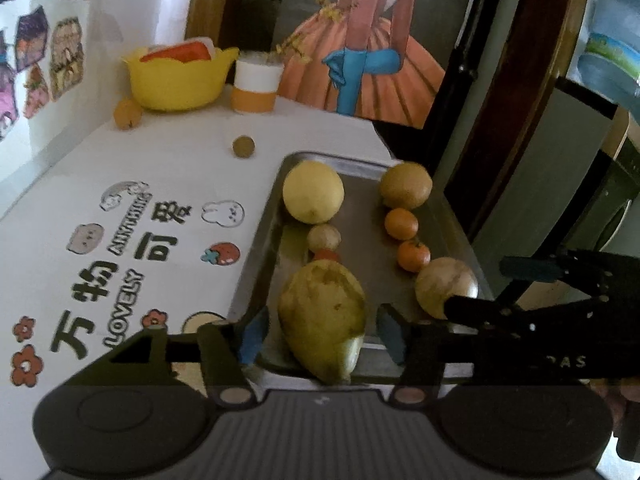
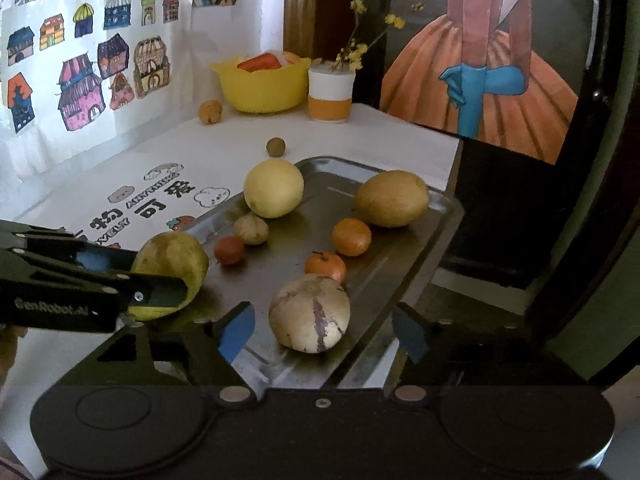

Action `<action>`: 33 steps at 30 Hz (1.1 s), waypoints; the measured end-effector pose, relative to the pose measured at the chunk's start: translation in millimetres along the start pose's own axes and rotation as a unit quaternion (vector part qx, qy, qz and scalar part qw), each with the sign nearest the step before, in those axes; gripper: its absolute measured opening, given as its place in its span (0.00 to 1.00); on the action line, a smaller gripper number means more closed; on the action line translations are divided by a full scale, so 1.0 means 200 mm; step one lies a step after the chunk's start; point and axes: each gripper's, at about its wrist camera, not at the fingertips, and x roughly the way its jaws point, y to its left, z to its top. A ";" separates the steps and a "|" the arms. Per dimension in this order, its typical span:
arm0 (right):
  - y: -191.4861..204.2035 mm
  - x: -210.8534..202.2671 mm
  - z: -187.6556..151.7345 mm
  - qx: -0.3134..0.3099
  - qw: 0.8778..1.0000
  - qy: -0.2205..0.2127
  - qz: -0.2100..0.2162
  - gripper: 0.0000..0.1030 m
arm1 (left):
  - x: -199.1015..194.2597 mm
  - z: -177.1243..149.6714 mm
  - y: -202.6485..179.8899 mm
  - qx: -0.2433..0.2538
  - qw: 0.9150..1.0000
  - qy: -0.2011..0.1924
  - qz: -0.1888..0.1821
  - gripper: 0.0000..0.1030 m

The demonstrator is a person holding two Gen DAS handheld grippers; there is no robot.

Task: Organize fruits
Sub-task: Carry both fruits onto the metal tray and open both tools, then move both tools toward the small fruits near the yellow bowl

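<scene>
A metal tray [image 1: 360,172] holds several fruits. A yellow-green mango [image 1: 324,320] lies at its near edge, between the blue pads of my open left gripper [image 1: 320,336], with a small gap on each side. A pale round fruit [image 2: 308,312] with purple streaks sits at the tray's near right, between the spread fingers of my open right gripper [image 2: 324,334], untouched. Further back lie a big yellow fruit [image 1: 313,192], a tan-yellow fruit [image 1: 406,185], two tangerines [image 1: 401,223], a small tan fruit [image 1: 324,238] and a small red one [image 2: 229,250].
On the white table off the tray lie a small brown ball-like fruit [image 1: 244,146] and an orange fruit [image 1: 127,114]. The orange fruit is beside a yellow bowl [image 1: 176,84]. A white-orange cup [image 1: 256,88] with twigs stands at the back. The table's right edge runs along the tray.
</scene>
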 end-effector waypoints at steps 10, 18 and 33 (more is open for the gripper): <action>0.05 -0.21 -0.06 0.004 1.000 -0.010 0.005 0.99 | -0.23 -0.04 0.06 0.005 1.000 -0.027 0.013 0.96; 0.19 -0.34 -0.13 -0.011 0.999 0.026 0.024 0.99 | -0.35 -0.16 0.13 0.032 0.999 0.021 0.025 0.98; 0.50 -0.42 0.09 -0.014 0.985 0.076 0.156 0.99 | -0.59 -0.07 0.31 0.066 0.990 0.016 0.124 0.98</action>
